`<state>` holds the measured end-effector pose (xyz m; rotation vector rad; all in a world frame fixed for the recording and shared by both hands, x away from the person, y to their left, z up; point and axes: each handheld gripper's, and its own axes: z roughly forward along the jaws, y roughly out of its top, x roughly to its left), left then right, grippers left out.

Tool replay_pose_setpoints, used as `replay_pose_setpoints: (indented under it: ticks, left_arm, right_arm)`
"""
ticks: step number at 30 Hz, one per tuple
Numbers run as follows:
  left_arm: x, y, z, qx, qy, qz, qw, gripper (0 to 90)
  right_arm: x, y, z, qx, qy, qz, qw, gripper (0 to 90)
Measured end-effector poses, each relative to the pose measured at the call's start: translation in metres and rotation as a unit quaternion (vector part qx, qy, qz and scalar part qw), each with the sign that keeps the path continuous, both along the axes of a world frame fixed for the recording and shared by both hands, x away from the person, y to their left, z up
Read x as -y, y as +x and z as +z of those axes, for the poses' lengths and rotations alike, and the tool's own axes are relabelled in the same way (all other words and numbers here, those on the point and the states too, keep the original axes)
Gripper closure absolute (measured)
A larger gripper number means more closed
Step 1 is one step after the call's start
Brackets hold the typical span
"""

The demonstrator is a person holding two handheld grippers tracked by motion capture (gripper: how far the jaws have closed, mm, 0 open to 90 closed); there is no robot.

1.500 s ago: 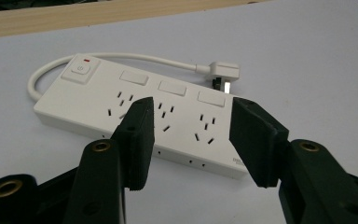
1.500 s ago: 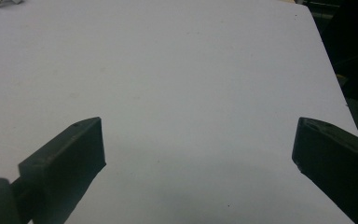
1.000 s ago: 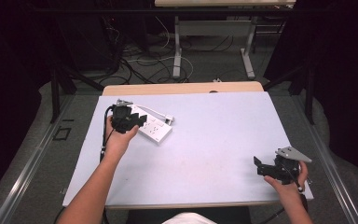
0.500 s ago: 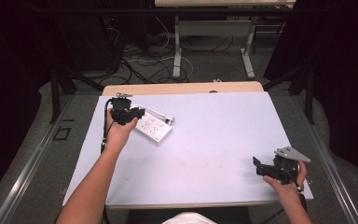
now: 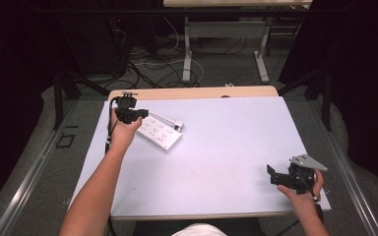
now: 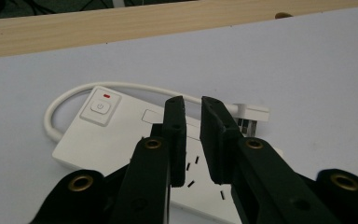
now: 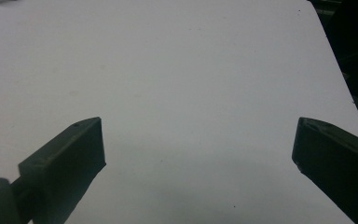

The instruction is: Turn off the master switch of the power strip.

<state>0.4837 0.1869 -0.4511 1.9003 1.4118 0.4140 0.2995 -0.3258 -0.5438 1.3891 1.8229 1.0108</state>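
White plastic first: the power strip (image 5: pixel 160 132) lies at the counter's (image 5: pixel 226 147) far left, its cord (image 6: pixel 121 87) looped behind the switch (image 6: pixel 99 107), and the left claw (image 6: pixel 193 107) hovers right over it, nearly closed with a thin gap and nothing in it. To do this well, I'd say open wider, then come down square across the body. Far right, the right claw (image 5: pixel 271 175) waits wide open and empty, near the front edge.

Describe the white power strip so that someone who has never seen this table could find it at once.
On the pale lilac table top with a wooden strip along its far edge, look to the far left corner, under the left hand-held gripper. There lies the flat white rectangular plastic power strip, marked out by its socket slots, a square power button and a looping white cord.
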Motion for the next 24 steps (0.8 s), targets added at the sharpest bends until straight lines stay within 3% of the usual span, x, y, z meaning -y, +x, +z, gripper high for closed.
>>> replay_pose_setpoints:
  ticks: [1,2,6,12,15,19,20,23,24]
  left_arm:
    - [0.0,0.001,0.0,0.002,-0.002,0.004,1.0,83.6]
    - [0.0,0.003,0.0,0.002,0.007,0.005,1.0,83.6]
    - [-0.002,0.008,0.0,0.001,0.012,0.011,0.9999,86.1]
    - [-0.007,0.014,-0.001,-0.004,0.009,0.03,0.9995,90.0]
    - [-0.009,0.017,-0.003,-0.008,0.01,0.031,0.9995,90.0]
    - [-0.011,0.021,-0.006,-0.01,0.005,0.037,0.9992,90.0]
    - [-0.013,0.021,-0.005,-0.019,0.005,0.033,0.9992,90.0]
    - [-0.013,0.023,-0.003,-0.013,0.005,0.039,0.9991,90.0]
    - [-0.013,0.024,-0.003,-0.01,0.005,0.045,0.9989,90.0]
  right_arm:
    - [0.0,0.001,-0.001,0.008,0.0,-0.002,1.0,1.8]
    - [0.0,0.001,-0.001,0.008,0.0,-0.002,1.0,1.8]
    - [-0.001,0.001,-0.002,0.007,0.002,-0.003,1.0,1.8]
    - [0.0,0.0,-0.001,-0.001,-0.003,-0.002,1.0,1.8]
    - [0.0,0.0,-0.002,0.006,0.0,-0.001,1.0,1.8]
    - [0.0,-0.001,-0.001,-0.005,-0.008,-0.001,1.0,1.8]
    - [0.0,-0.001,-0.001,-0.005,-0.007,0.0,1.0,1.8]
    - [0.0,-0.001,-0.002,0.009,0.0,-0.003,1.0,1.8]
    - [0.001,-0.002,-0.001,0.001,0.0,-0.003,1.0,1.8]
